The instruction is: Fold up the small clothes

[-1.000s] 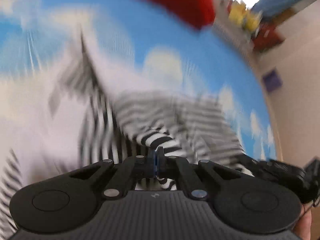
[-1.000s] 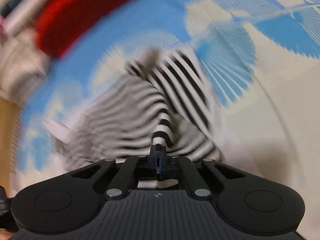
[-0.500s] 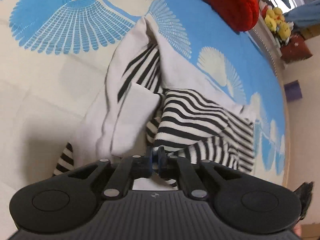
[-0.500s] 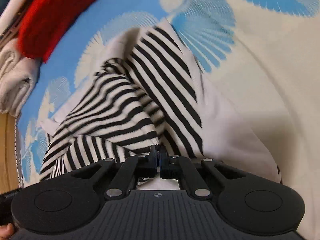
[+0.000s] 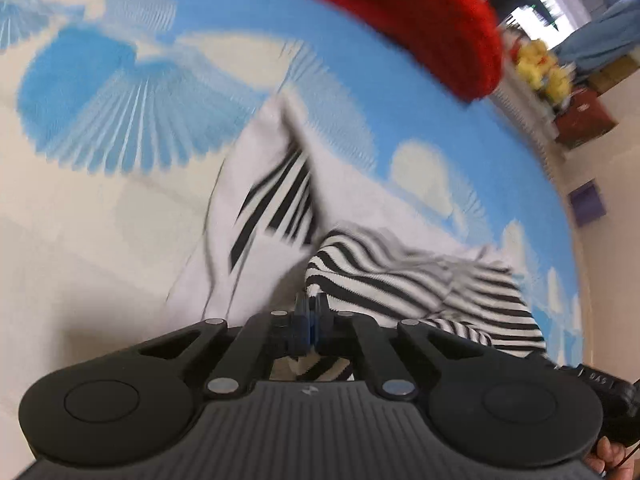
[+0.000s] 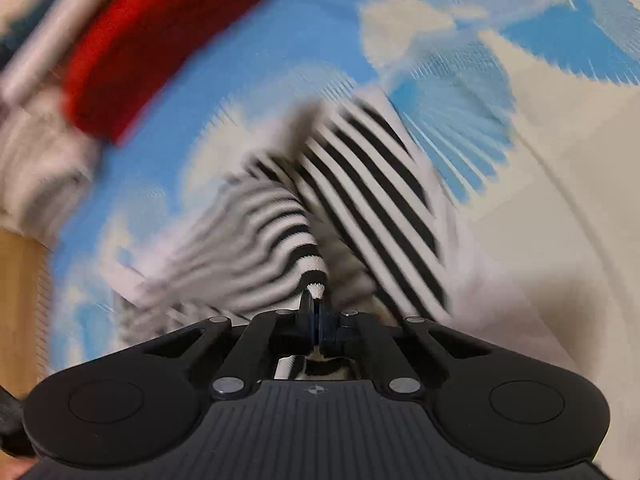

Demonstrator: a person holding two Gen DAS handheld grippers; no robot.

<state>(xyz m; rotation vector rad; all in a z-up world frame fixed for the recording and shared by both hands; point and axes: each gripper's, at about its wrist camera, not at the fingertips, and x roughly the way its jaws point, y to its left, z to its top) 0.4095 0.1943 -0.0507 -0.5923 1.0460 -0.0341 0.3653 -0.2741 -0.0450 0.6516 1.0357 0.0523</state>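
A small black-and-white striped garment (image 5: 420, 288) with a plain white side lies crumpled on a blue and cream bedspread (image 5: 100, 80). My left gripper (image 5: 310, 316) sits at its near edge. The jaws are closing fully, pads pressed together on a fold of the striped cloth, and more stripes show underneath. In the right wrist view the same garment (image 6: 380, 184) is blurred. My right gripper (image 6: 317, 312) is closing tight on a striped knit edge, and a white tip of it sticks up above the pads.
A red knitted item (image 5: 400, 12) lies at the far side of the bedspread, with pale folded cloth (image 6: 32, 168) beside it. Yellow toys (image 5: 540, 68) and boxes stand beyond the bed's edge. The other gripper and a hand (image 5: 608, 456) show at the lower right.
Half a second ago both pairs of jaws stood slightly apart over the cloth; now both are pressed together on it. Both views have blurred, and the striped fold rises toward the right gripper.
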